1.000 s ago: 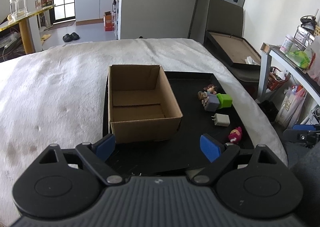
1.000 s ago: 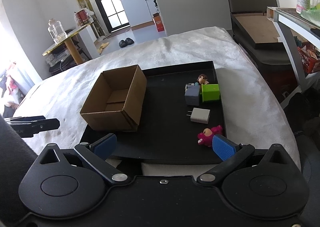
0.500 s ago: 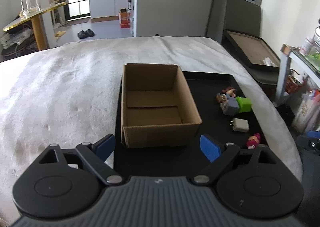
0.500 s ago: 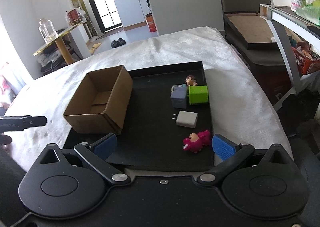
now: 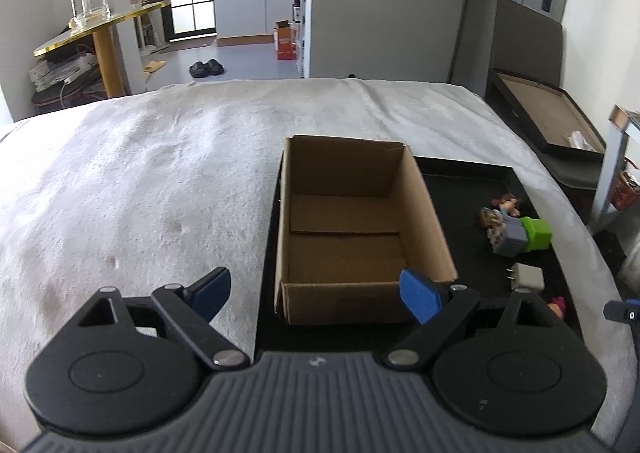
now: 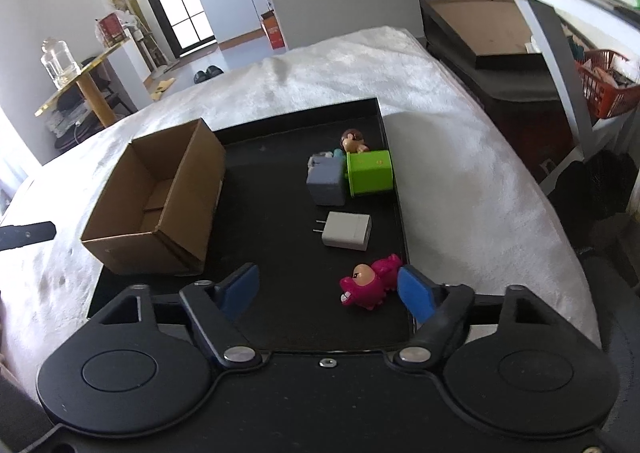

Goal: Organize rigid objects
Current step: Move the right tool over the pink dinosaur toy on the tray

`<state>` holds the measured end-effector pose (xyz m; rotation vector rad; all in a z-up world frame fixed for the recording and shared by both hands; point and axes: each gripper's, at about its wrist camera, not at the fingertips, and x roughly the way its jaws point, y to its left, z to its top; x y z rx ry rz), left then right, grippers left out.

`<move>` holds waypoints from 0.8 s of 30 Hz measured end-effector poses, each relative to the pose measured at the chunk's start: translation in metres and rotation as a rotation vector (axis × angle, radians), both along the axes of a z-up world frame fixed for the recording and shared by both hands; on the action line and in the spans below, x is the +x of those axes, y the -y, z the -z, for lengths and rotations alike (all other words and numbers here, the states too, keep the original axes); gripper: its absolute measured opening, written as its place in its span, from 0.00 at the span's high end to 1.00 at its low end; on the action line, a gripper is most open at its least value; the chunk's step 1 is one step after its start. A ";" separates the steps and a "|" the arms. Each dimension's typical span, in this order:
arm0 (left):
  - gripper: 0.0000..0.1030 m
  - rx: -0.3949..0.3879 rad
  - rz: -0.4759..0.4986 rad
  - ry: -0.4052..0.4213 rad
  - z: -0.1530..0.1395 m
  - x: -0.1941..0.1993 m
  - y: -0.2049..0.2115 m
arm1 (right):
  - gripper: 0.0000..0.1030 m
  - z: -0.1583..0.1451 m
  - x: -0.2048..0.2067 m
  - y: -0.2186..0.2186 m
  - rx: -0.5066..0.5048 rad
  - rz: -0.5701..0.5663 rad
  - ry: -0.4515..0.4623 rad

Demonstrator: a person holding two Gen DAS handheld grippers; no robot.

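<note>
An empty cardboard box (image 5: 352, 229) (image 6: 160, 197) stands on the left of a black tray (image 6: 280, 213) (image 5: 472, 189). On the tray's right lie a green block (image 6: 369, 172) (image 5: 538, 233), a grey block (image 6: 326, 181) (image 5: 510, 239), a small brown-haired figure (image 6: 352, 141) (image 5: 506, 205), a white charger plug (image 6: 347, 231) (image 5: 528, 278) and a pink toy figure (image 6: 370, 281) (image 5: 556, 305). My left gripper (image 5: 316, 293) is open and empty, in front of the box. My right gripper (image 6: 328, 291) is open and empty, with the pink toy just inside its right finger.
The tray lies on a bed with a white fuzzy blanket (image 5: 140, 181). A dark chest with an open flat box (image 6: 484, 37) and a shelf with a red basket (image 6: 604, 81) stand to the right. A gold side table (image 5: 100, 33) stands far left.
Both grippers have moved to the left and closer. The box now sits more to the right in the left wrist view. The pink toy now lies between the right gripper's fingertips.
</note>
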<state>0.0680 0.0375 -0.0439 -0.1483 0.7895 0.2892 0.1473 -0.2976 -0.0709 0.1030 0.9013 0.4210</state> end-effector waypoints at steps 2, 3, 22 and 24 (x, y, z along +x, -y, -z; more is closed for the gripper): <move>0.12 0.008 -0.016 0.000 0.004 0.004 -0.003 | 0.33 0.007 0.004 -0.001 0.001 0.005 -0.018; 0.12 0.009 -0.027 -0.002 0.007 0.006 -0.005 | 0.33 0.010 0.006 -0.002 0.000 0.009 -0.025; 0.18 0.014 -0.140 0.045 0.037 0.044 -0.031 | 0.63 0.068 0.041 -0.018 0.003 0.077 -0.186; 0.22 0.011 -0.159 0.044 0.040 0.047 -0.036 | 0.65 0.071 0.041 -0.022 -0.005 0.075 -0.195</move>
